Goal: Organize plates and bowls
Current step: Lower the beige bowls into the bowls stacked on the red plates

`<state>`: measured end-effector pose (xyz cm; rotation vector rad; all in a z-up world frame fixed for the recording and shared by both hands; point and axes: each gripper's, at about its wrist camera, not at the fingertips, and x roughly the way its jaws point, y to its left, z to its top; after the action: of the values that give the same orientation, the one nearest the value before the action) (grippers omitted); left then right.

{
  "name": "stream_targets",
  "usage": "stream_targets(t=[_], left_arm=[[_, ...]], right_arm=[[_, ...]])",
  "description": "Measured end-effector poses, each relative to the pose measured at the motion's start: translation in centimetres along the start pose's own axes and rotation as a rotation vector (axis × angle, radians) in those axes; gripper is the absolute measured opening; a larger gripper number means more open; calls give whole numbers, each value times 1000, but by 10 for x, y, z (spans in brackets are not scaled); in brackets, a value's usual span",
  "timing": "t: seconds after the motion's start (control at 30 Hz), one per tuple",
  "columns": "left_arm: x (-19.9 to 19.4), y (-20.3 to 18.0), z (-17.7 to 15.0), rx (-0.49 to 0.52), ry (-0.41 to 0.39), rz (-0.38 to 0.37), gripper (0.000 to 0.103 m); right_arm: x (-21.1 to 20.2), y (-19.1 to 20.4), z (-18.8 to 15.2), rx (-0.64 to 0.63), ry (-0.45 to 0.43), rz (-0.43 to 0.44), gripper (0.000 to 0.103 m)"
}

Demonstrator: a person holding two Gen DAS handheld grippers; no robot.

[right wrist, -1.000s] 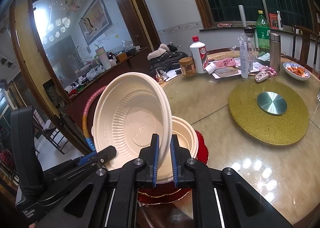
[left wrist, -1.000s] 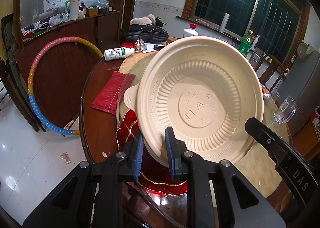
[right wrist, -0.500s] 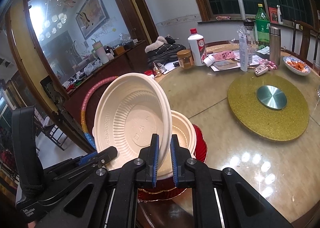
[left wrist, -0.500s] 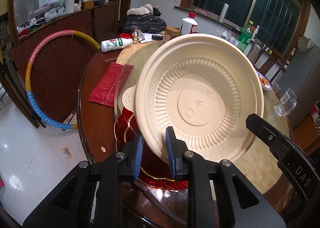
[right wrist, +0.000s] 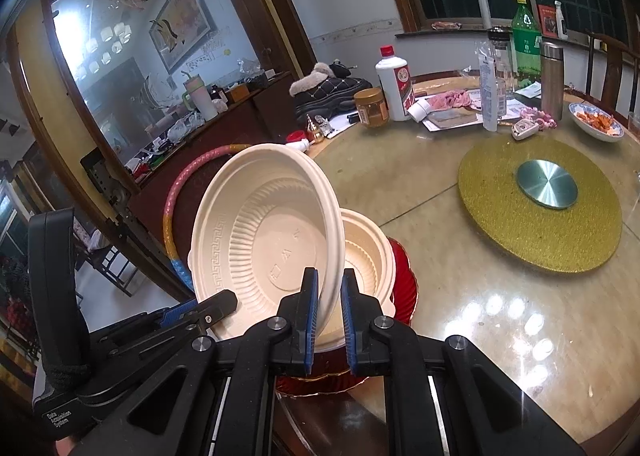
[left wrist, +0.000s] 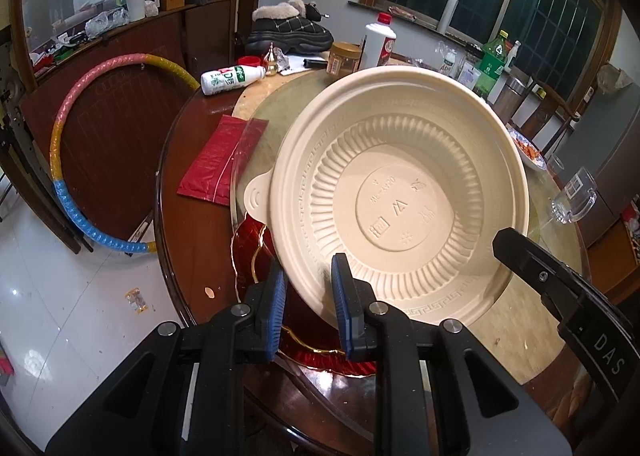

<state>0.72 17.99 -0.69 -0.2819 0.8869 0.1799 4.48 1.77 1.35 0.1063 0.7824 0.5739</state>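
A large cream plastic bowl hangs tilted above the table's near edge, its inside facing me. My left gripper is shut on its lower left rim. The same bowl shows in the right wrist view, where my right gripper is shut on its right rim. Under it a second cream bowl rests in a red plate with a gold rim. That bowl's tab and the red plate peek out from below the held bowl.
A gold turntable mat lies mid-table. Bottles, a jar and a dish of food stand at the back. A glass is at the right, a red packet at the left, a hoop by the cabinet.
Both grippers have tipped slightly downward with the bowl still gripped between them, so more of the table's back shows. The bowl stays over the stack.
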Motion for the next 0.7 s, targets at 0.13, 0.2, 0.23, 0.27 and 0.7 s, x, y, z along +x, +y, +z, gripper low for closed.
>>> stream_targets(t=[0.13,0.2,0.23,0.27,0.7], left_arm=[[3,2,-1,2,19,-2,21],[4,3,-1,4,28,2,21],[5,3,-1,3,33,2,21],[6,3,0,4,40,2,21],[20,5,7,10,142,-15,22]], right_arm=[[3,-2,-1,7,24,10,11],[5,-2,-1,7,29,8,11],[6,-2,-1,5,33,6,11],[7,-2,-1,5,39,5,11],[21,-8,4,43,125,27,15]])
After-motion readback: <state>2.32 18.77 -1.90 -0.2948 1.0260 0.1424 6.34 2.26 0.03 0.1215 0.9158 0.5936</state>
